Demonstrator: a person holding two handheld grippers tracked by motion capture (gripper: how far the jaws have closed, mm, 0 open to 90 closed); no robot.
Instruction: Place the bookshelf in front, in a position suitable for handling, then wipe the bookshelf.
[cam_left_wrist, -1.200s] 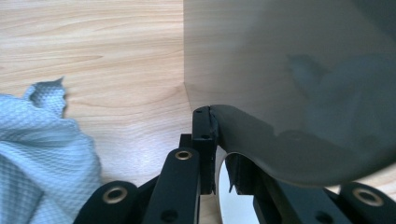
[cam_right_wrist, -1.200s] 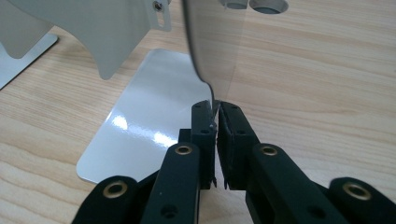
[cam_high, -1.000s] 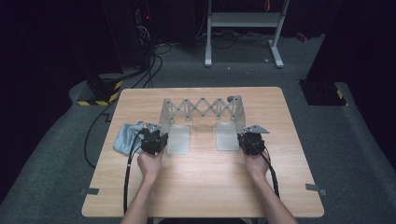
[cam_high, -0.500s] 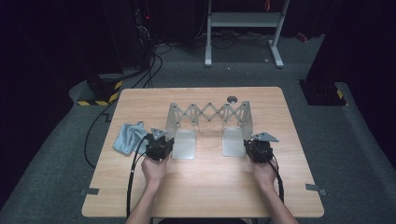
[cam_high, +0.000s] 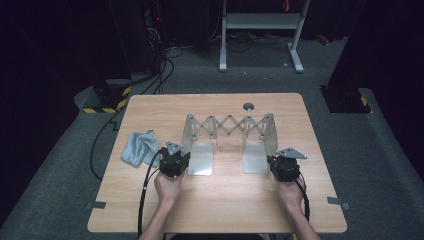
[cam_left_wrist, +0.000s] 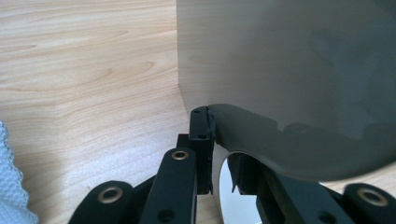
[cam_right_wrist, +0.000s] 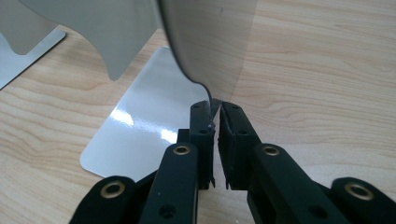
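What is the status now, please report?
Left gripper shut on left end plate of the metal rack. Right gripper shut on right end plate. Rack stretched open; cloth lies clear, left.

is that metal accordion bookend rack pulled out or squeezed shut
Pulled out: the rack's scissor lattice shows open diamond gaps between its end plates, with the left gripper and right gripper clamping the ends.

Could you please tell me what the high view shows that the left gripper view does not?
The high view takes in the whole extendable metal bookend rack with its scissor lattice, the right gripper, both forearms and the grey disc near the table's far edge. The left gripper view shows close up how the left gripper clamps the rack's upright end plate at its lower edge. Both show the wooden table and the blue-grey cloth.
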